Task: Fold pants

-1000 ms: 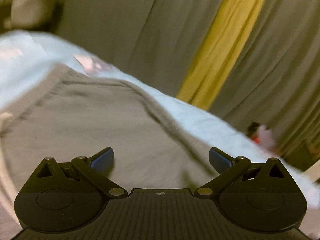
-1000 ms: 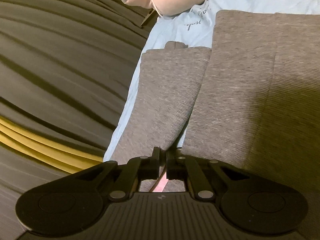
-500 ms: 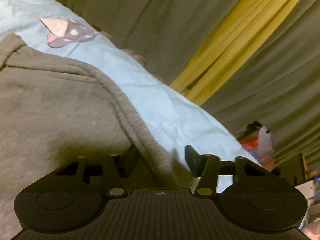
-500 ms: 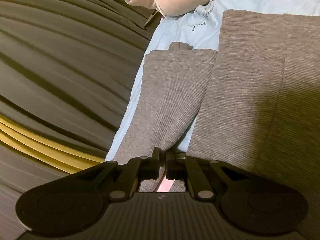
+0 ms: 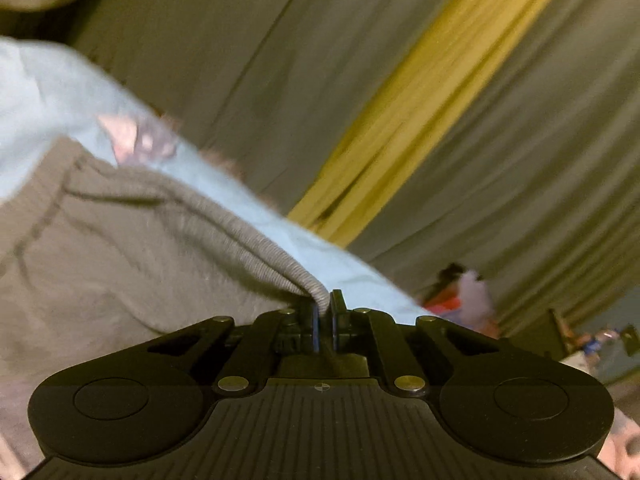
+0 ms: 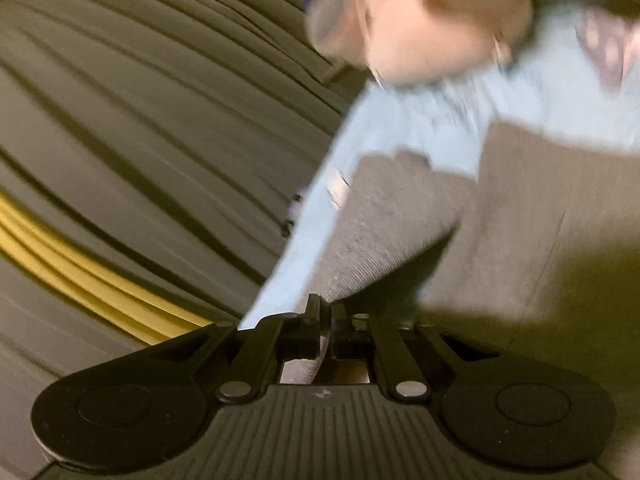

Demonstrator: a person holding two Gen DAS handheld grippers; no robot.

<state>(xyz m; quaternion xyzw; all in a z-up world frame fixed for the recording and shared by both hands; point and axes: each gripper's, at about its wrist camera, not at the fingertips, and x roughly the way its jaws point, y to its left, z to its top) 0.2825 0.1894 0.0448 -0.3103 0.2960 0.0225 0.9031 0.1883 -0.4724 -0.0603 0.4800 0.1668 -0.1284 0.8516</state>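
The grey knit pants (image 5: 120, 264) lie on a light blue sheet (image 5: 344, 268). In the left wrist view my left gripper (image 5: 325, 308) is closing its jaws on the pants' ribbed edge, and the pads press on the fabric, which rises off the sheet to the jaws. In the right wrist view my right gripper (image 6: 326, 314) is shut on a pinch of one grey pants leg (image 6: 396, 224), pulled up from the sheet (image 6: 424, 132). The other leg (image 6: 540, 220) lies flat to the right. Both views are blurred.
Grey-green curtains with a yellow stripe (image 5: 420, 112) hang beyond the sheet's edge. A pink rounded cushion or plush (image 6: 436, 28) sits at the far end of the sheet. Some red and white clutter (image 5: 460, 296) lies low by the curtain.
The left jaws went from wide open to closed on the pants' ribbed edge and lifted it. The right gripper rose, still shut, drawing the leg fabric up with it.
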